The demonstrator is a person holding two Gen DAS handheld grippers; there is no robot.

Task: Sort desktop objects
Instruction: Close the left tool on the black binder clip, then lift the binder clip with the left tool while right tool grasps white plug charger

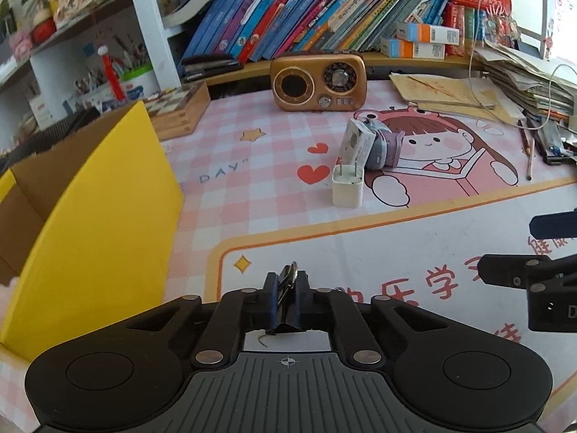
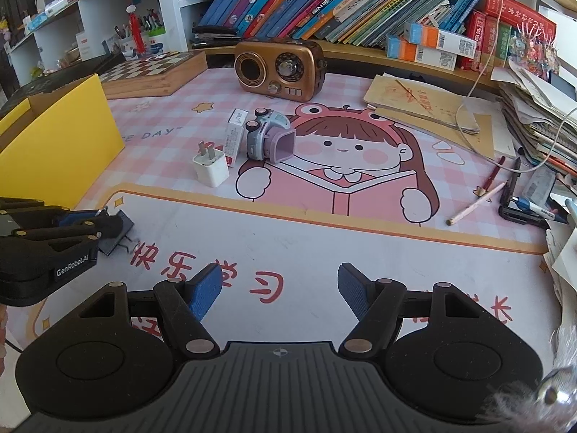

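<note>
My left gripper [image 1: 286, 283] is shut on a black binder clip [image 1: 285, 319] with silver handles, low over the white part of the desk mat. The right wrist view shows the same left gripper [image 2: 104, 219] at the left edge, with the clip [image 2: 120, 234] touching or just above the mat. My right gripper [image 2: 279, 288] stands open over the mat with nothing between its blue pads [image 2: 205, 290]. It also shows at the right edge of the left wrist view [image 1: 521, 249]. A white charger plug [image 2: 211, 167], a small white box [image 2: 234, 137] and a grey-purple toy camera [image 2: 268, 139] sit together mid-mat.
An open yellow cardboard box [image 1: 90, 216] stands at the left, close to my left gripper. A brown retro radio [image 2: 279, 70] and a chessboard [image 2: 151, 70] sit at the back. Books fill the shelf; papers, pens and a pencil [image 2: 476, 204] lie at the right.
</note>
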